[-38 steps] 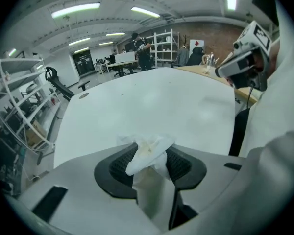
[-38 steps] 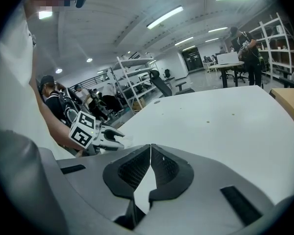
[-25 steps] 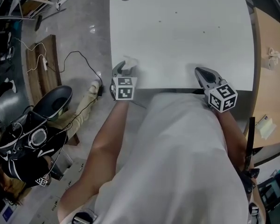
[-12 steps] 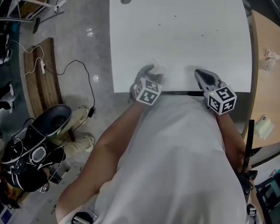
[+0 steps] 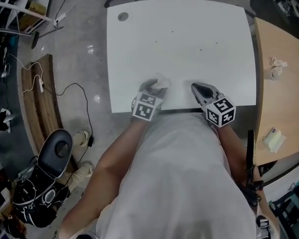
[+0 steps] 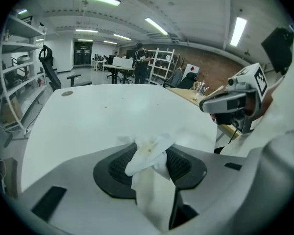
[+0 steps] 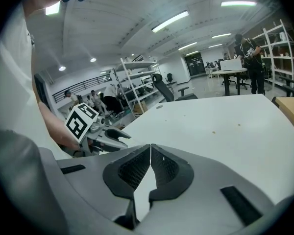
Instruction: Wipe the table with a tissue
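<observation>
The white table fills the upper middle of the head view. My left gripper is shut on a crumpled white tissue near the table's front edge, left of centre. In the left gripper view the tissue is pinched between the dark pads and sticks out past them over the table. My right gripper rests at the front edge to the right, shut with nothing in it; its pads meet at the tips. A few small dark specks dot the far half of the table.
A wooden table adjoins on the right, with crumpled tissues and a pad on it. A round grey cap sits at the white table's far left corner. Left on the floor are cables and an office chair.
My left gripper has carried the tissue along the front edge from the table's left corner to the right, toward the right gripper. The right gripper has stayed put.
</observation>
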The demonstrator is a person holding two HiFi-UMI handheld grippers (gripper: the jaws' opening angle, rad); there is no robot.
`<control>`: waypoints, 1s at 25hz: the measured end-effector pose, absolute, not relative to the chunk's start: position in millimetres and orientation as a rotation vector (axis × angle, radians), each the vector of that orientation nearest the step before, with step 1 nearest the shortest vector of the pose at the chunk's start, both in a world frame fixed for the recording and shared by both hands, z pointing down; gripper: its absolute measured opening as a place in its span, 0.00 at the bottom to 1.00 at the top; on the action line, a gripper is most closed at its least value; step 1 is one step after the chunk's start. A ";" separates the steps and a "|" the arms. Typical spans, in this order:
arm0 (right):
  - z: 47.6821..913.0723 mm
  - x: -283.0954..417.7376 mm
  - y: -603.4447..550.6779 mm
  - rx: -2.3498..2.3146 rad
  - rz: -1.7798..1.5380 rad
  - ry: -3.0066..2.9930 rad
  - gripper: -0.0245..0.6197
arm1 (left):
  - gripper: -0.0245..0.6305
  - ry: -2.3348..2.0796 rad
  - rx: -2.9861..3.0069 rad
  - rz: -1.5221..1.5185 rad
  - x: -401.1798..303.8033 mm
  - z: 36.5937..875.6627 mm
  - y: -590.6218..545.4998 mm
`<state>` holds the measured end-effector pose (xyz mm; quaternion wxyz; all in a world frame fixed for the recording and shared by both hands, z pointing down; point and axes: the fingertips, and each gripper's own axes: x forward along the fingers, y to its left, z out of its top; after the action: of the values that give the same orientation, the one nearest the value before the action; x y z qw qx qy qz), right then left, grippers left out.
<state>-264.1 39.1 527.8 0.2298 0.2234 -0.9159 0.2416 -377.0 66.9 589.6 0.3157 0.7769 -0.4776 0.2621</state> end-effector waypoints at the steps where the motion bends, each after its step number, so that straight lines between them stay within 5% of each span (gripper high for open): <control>1: 527.8 -263.7 38.2 0.610 0.666 -2.523 0.06 | 0.28 -1.254 2.055 0.689 -373.1 587.1 64.0; 25: 540.5 -143.7 -29.6 0.728 0.776 -2.533 0.06 | 0.28 -1.290 2.094 0.742 -280.6 578.7 -36.7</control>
<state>-143.7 -29.6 540.5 0.1959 0.2597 -0.9041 0.2770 -280.6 -36.7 578.7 0.2823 0.7820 -0.4816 0.2772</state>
